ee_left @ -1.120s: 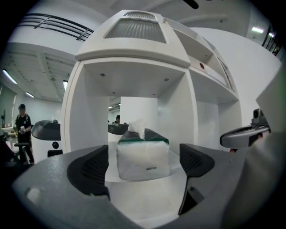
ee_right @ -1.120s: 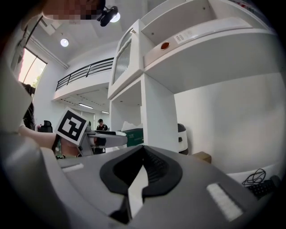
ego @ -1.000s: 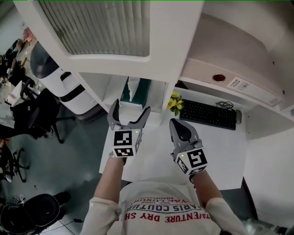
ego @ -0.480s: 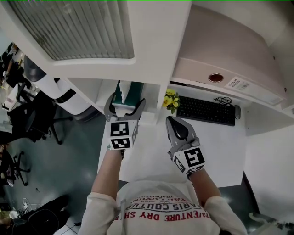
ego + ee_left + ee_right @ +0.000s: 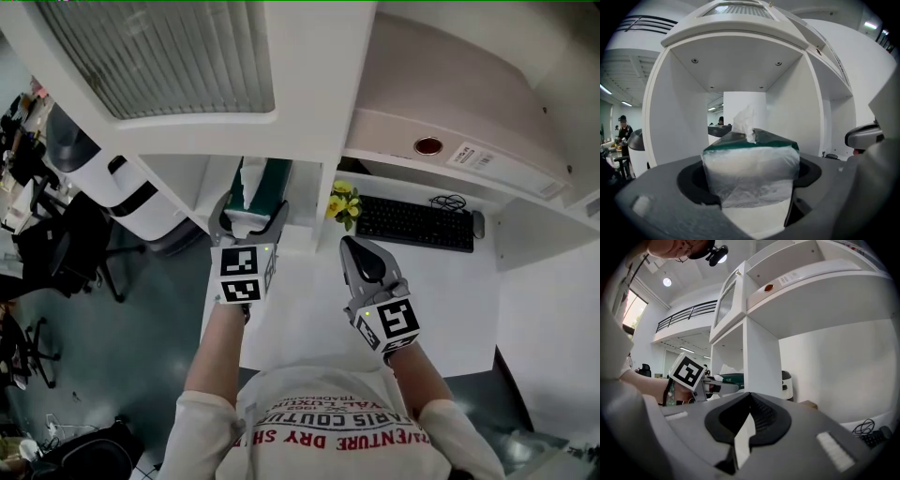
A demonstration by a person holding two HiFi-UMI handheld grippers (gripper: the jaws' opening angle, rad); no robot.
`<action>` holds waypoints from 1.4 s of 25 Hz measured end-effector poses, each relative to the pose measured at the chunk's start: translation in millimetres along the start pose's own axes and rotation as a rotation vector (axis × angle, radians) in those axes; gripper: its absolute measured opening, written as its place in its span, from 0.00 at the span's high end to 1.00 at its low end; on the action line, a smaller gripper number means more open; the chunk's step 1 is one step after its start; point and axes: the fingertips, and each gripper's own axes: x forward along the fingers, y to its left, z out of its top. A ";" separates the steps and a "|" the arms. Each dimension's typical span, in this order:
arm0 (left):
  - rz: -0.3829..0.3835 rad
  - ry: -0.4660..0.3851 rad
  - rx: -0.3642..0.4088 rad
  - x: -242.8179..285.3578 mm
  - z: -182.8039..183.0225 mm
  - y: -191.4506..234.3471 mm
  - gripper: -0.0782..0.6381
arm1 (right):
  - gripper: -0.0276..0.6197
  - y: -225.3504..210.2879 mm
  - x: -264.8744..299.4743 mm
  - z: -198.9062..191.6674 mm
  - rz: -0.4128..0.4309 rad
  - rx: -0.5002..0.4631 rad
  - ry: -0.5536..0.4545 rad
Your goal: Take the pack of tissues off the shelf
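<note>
A pack of tissues [image 5: 258, 184] in clear wrap with a green top stands in the open shelf compartment [image 5: 197, 180], a white tissue sticking out of it. My left gripper [image 5: 249, 210] reaches into the compartment with one jaw on each side of the pack. Its jaws are closing. In the left gripper view the pack [image 5: 750, 173] fills the gap between the jaws, and I cannot see the pads pressing it in. My right gripper [image 5: 362, 255] hangs shut and holding nothing over the white desk [image 5: 309, 309], right of the shelf post. The right gripper view shows the left gripper [image 5: 717, 386] at the shelf.
A black keyboard [image 5: 412, 223] and a small pot of yellow flowers [image 5: 339, 204] lie on the desk under the upper cabinet [image 5: 450, 103]. To the left stand a white and black bin [image 5: 108, 169] and office chairs [image 5: 66, 248]. A person [image 5: 622, 126] stands far off.
My left gripper has moved forward into the shelf compartment and now has the tissue pack between its jaws, which stand narrower. The right gripper has hardly moved.
</note>
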 end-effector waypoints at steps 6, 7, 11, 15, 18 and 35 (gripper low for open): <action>-0.006 -0.042 0.008 -31.1 15.7 5.6 0.28 | 0.95 15.8 -18.9 1.3 -0.015 -0.031 0.009; -0.014 -0.046 0.014 -38.2 17.7 4.8 0.28 | 0.95 17.8 -22.4 2.0 -0.021 -0.033 0.009; -0.057 -0.063 0.034 -72.3 23.0 -0.4 0.28 | 0.95 24.4 -34.1 8.6 -0.041 -0.019 0.007; -0.104 -0.054 0.031 -111.0 18.0 -8.1 0.28 | 0.95 34.2 -48.4 16.7 -0.065 -0.024 -0.007; -0.140 -0.062 0.023 -138.6 17.1 -11.8 0.28 | 0.95 44.0 -59.7 21.8 -0.093 -0.030 -0.019; -0.317 -0.137 0.008 -249.3 -2.2 -19.8 0.29 | 0.95 113.8 -110.0 24.4 -0.125 -0.097 -0.011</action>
